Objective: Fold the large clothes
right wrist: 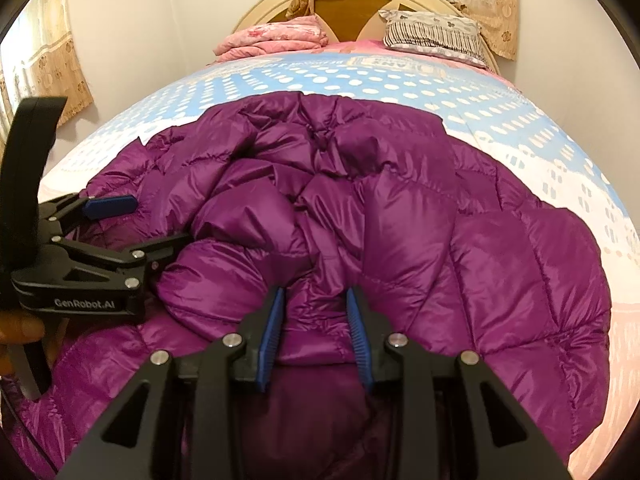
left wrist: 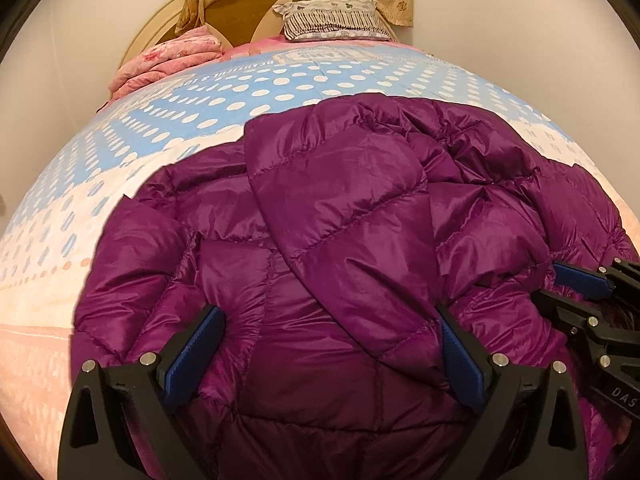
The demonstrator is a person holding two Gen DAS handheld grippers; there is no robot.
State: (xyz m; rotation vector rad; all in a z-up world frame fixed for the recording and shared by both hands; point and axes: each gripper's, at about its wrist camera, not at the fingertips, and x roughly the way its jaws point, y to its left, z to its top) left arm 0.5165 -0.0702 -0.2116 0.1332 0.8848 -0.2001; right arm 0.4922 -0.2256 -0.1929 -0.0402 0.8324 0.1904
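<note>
Purple quilted down jacket [left wrist: 340, 240] lies bunched on the polka-dot bedspread [left wrist: 240, 92]. My left gripper [left wrist: 332, 344] straddles a puffy fold, jaws wide apart; my right gripper [right wrist: 316, 332] pinches a ridge of fabric. Mid-fold, I judge: next, lift and carry over.

"GenRobot.AI" on the left tongs [right wrist: 136, 232]; "DAS" on the right tongs [left wrist: 560, 284].
</note>
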